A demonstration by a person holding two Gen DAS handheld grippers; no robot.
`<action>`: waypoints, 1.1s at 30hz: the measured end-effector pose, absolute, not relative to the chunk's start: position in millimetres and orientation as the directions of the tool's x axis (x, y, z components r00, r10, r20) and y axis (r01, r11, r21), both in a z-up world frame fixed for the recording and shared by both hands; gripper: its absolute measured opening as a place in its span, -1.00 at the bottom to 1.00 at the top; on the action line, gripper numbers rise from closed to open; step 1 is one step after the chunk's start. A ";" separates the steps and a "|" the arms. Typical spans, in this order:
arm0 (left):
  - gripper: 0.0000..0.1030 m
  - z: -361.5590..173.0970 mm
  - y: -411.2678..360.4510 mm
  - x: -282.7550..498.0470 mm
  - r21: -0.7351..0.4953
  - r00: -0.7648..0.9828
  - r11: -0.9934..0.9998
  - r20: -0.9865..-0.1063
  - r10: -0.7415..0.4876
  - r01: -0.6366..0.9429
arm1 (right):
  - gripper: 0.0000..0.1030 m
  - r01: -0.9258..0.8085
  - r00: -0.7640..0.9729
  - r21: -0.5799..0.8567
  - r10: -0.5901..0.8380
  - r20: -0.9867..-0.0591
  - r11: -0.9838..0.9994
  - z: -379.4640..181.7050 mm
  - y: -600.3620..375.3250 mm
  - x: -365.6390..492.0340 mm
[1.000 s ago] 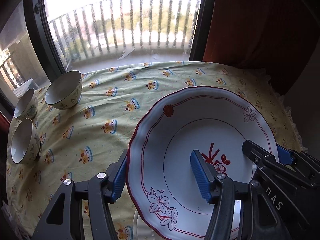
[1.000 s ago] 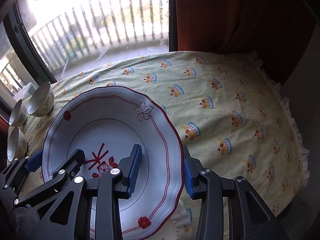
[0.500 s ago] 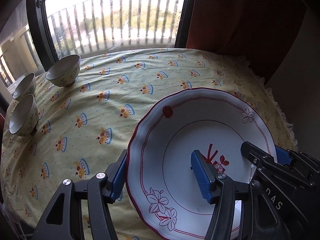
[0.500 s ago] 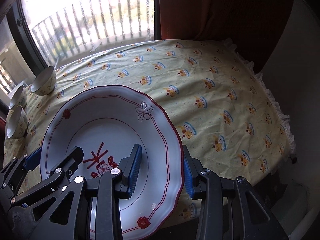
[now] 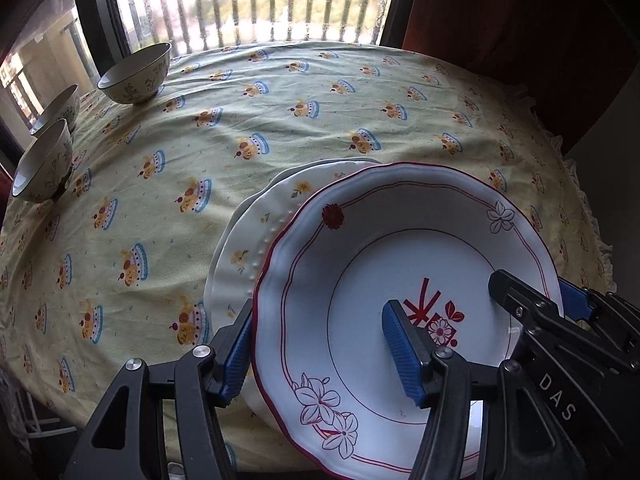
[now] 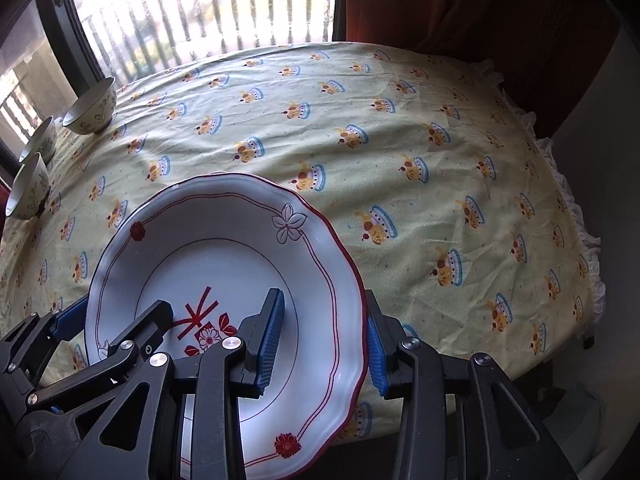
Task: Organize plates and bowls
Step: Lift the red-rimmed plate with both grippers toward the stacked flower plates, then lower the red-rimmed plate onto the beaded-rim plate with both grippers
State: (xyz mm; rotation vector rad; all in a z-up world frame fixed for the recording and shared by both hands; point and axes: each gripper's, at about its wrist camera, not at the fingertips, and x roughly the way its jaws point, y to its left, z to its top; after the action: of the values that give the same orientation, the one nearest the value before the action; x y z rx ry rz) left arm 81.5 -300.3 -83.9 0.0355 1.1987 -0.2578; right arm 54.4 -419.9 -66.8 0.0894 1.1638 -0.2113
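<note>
Both grippers hold the red-rimmed plate (image 5: pixel 404 300) by opposite rims: left gripper (image 5: pixel 320 354) clamps its left edge, right gripper (image 6: pixel 324 340) its right edge, one finger inside the well, one outside, prob. to keep it level. It's carried over the cream plate (image 5: pixel 256 236) lying on the worktop (image 5: pixel 320 112), w/ the two overlapping, so stacking looks like the aim. Three bowls (image 5: pixel 134 74) sit grouped at the far left, well apart from the plates.

Red-rimmed plate (image 5: pixel 404 280) sits at the near edge of the table (image 5: pixel 280 128), above a second plate (image 5: pixel 256 240) that protrudes to its left. Three bowls (image 5: pixel 136 76) stand grouped at the far left, well apart from both plates.
</note>
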 end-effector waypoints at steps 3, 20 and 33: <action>0.20 -89.5 -305.9 85.6 -0.096 0.327 0.973 -0.931 -0.162 0.208 | -0.18 0.194 0.372 -0.030 -0.102 -0.923 0.981 -71.8 -424.7 58.9; 0.22 -103.8 -314.4 92.1 -0.027 0.305 0.990 -0.950 -0.068 0.135 | -0.18 0.106 0.343 0.017 -0.020 -0.939 0.994 -97.9 -435.5 78.3; 0.22 -97.9 -316.6 90.2 0.003 0.312 0.994 -0.949 -0.030 0.105 | -0.47 0.135 0.353 0.135 0.080 -0.932 0.982 -90.8 -454.3 70.4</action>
State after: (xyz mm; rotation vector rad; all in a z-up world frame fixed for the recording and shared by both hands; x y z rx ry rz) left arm 90.2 -316.6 -97.9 0.0689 1.2502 -0.0890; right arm 70.4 -454.3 -90.8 0.2011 1.2116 -0.0358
